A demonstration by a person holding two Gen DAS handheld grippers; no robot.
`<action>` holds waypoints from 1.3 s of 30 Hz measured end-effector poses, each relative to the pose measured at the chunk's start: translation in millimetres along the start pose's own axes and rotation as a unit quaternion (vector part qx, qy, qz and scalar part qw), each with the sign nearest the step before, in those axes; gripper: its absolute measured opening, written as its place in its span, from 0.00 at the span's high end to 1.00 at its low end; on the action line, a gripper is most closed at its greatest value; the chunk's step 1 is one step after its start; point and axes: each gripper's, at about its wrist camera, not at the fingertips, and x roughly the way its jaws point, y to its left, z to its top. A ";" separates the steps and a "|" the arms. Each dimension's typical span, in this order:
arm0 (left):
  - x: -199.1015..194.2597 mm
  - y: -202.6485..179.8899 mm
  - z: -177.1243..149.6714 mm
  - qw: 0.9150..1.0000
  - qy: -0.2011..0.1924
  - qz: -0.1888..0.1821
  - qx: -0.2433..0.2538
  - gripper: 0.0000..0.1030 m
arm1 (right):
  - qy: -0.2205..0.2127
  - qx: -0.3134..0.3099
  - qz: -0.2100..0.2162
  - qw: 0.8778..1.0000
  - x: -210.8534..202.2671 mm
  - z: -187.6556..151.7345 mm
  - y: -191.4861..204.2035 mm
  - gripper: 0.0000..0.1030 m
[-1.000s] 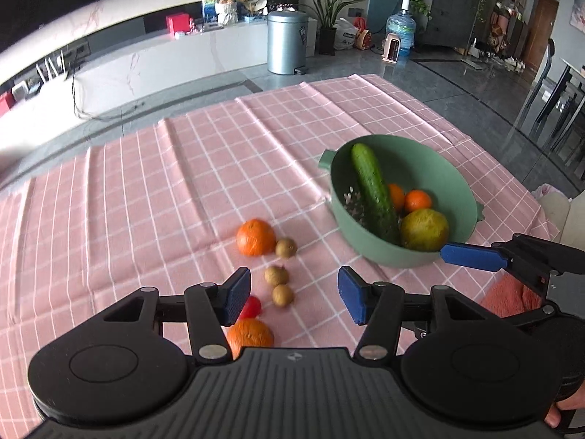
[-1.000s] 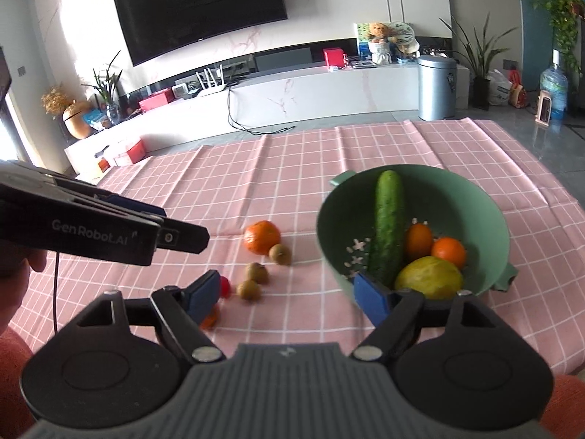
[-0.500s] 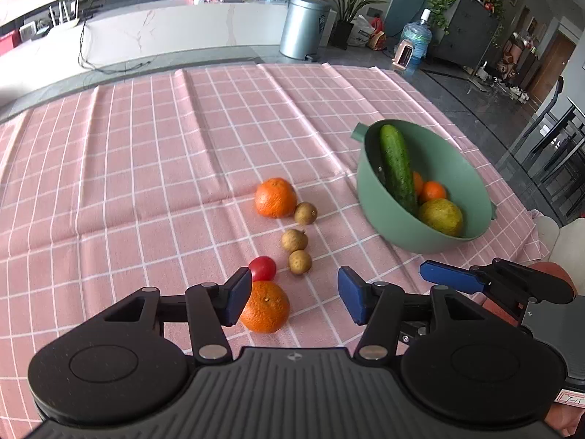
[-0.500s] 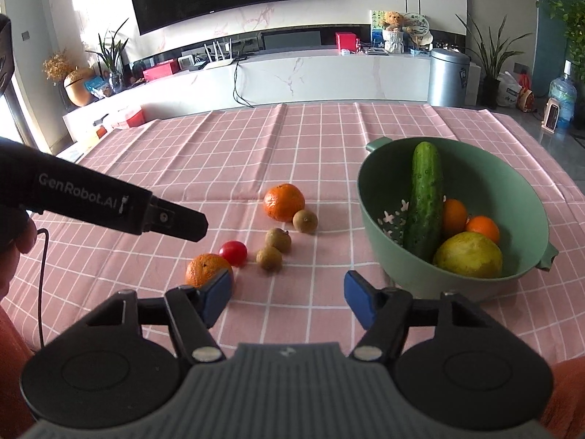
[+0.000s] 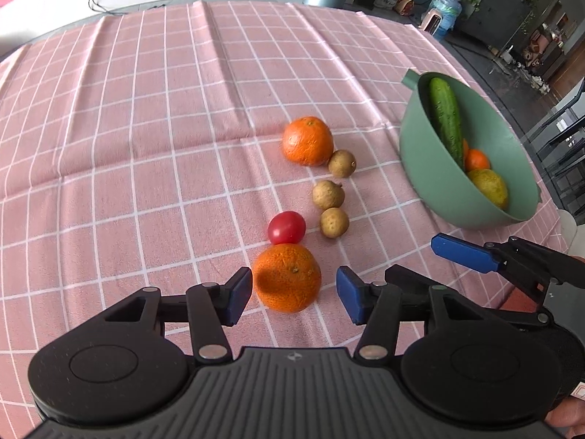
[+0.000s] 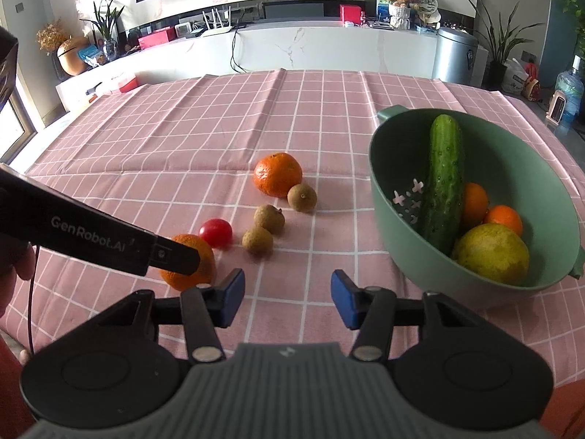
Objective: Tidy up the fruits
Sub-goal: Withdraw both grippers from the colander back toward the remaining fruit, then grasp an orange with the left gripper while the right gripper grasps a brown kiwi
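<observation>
On the pink checked cloth lie a near orange [image 5: 287, 278], a cherry tomato [image 5: 286, 226], three small brown fruits [image 5: 328, 194] and a far orange [image 5: 308, 141]. My left gripper [image 5: 294, 294] is open, its blue pads on either side of the near orange, not touching it. A green bowl [image 6: 380, 168] at the right holds a cucumber [image 6: 443, 179], two small oranges [image 6: 504, 218] and a yellow-green fruit [image 6: 491, 254]. My right gripper [image 6: 287, 298] is open and empty above the cloth's near edge, left of the bowl. The left gripper partly hides the near orange [image 6: 204, 267] in the right wrist view.
The bowl also shows in the left wrist view [image 5: 416, 168] near the table's right edge. Beyond the table stand a white TV bench [image 6: 292, 47] and a metal bin [image 6: 453, 55]. The cloth [image 5: 146, 109] stretches far to the left and back.
My left gripper has moved forward and down towards the near orange, which now lies between its open pads. My right gripper has drawn slightly closer to the fruits.
</observation>
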 end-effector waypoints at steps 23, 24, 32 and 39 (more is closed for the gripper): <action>-17.8 33.3 3.1 0.994 -0.050 -0.029 -0.088 0.52 | 0.010 -0.022 0.033 0.999 37.4 16.1 15.6 0.69; -18.3 35.5 4.4 0.994 -0.054 -0.029 -0.093 0.52 | 0.009 -0.022 0.034 0.999 39.6 17.8 16.1 0.70; -13.0 39.9 7.6 0.993 -0.056 -0.036 -0.099 0.52 | 0.016 -0.025 0.029 0.999 54.4 26.4 18.9 0.73; -11.7 42.4 8.0 0.993 -0.057 -0.038 -0.100 0.52 | 0.026 -0.022 0.030 0.999 59.9 25.8 18.1 0.79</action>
